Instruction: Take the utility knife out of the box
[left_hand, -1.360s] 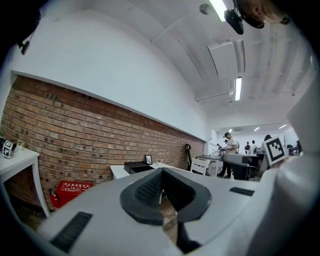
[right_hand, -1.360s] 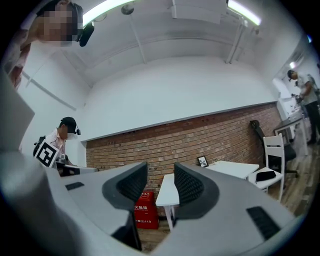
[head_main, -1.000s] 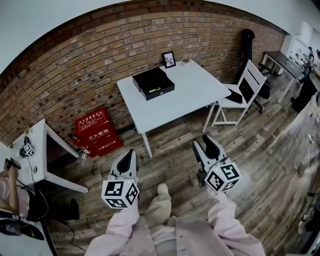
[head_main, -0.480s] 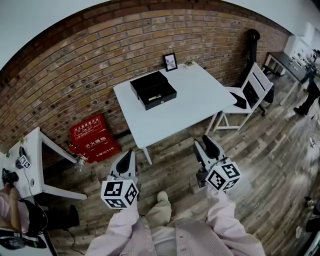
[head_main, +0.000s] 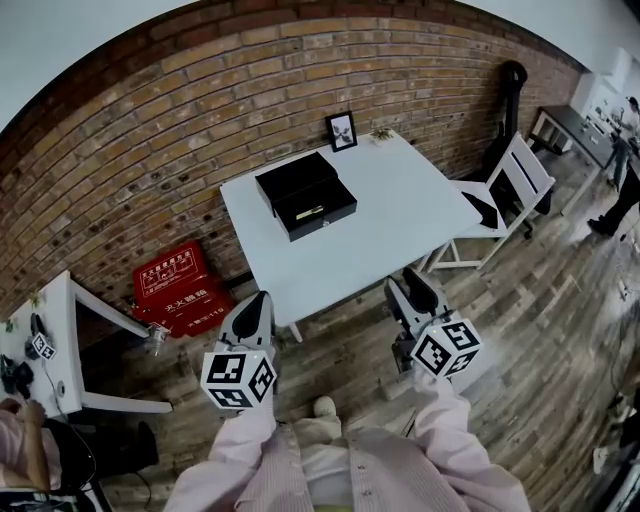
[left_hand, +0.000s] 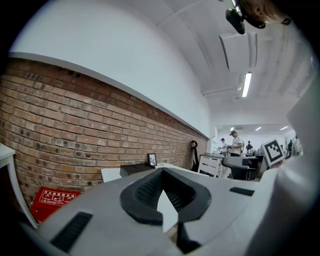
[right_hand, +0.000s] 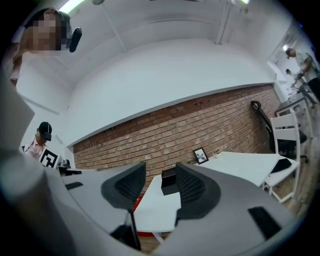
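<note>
Head view: two tongs hang low over the wooden floor, short of the one white table (head_main: 390, 200). The left tongs (head_main: 258, 303) look pressed to a single point; the right tongs (head_main: 408, 290) show two separate prongs. Well ahead of both, slightly nearer the left tongs' line, one black box (head_main: 320, 222) lies open on the table. One utility knife (head_main: 309, 212) shows as a small yellowish streak in its tray, too small to detail. Beyond the box stands one picture frame (head_main: 341, 130). One white chair (head_main: 510, 185) is off to the right tongs' outer side, one red crate (head_main: 175, 285) on the left tongs' outer side.

Left gripper view: the left tongs (left_hand: 161, 172) meet at their tips, nothing pinched, a sliver of table seen through the gap behind them. The box (left_hand: 134, 169) peeks just above the left prong, its inside hidden; the frame (left_hand: 151, 159) stands past it.

Right gripper view: the right tongs (right_hand: 160, 172) are spread and empty. The box (right_hand: 168, 182) sits far off between the prongs, partly covered by the right one, and the knife cannot be made out. The frame (right_hand: 201, 155) is beyond.
</note>
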